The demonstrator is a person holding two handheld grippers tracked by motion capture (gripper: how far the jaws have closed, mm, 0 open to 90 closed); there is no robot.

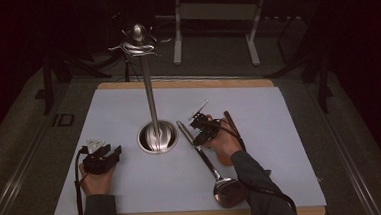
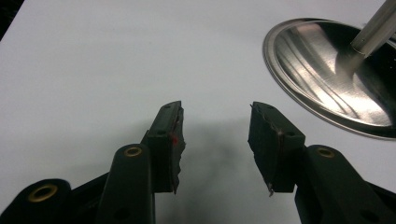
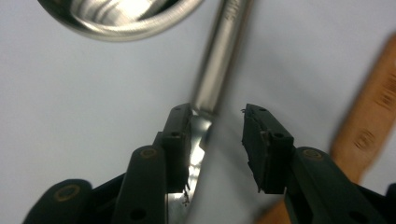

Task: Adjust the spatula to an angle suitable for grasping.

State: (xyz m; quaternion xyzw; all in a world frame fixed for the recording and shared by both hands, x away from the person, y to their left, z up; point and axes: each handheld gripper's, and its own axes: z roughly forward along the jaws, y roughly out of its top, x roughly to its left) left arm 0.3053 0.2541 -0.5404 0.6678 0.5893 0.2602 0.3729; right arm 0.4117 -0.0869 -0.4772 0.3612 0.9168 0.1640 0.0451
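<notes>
A steel utensil stand with a round base [image 1: 155,137] and a tall pole [image 1: 148,85] topped by hooks stands mid-board. A long metal ladle [image 1: 209,164] lies to its right, bowl toward the front edge. My right gripper [image 1: 199,132] is open and lowered over the ladle's handle [image 3: 219,60]. The handle runs between its jaws, close against the left one; the right gripper's midpoint is [image 3: 217,116]. My left gripper [image 1: 108,152] rests on the board left of the base, open and holding nothing [image 2: 215,116]. The stand's base [image 2: 327,70] sits to its upper right.
A wooden utensil [image 1: 229,121] lies just right of my right hand, seen as a brown strip [image 3: 369,116] in the right gripper view. The white board [image 1: 133,191] lies on a wooden tabletop. Dark stands and a frame are behind the table.
</notes>
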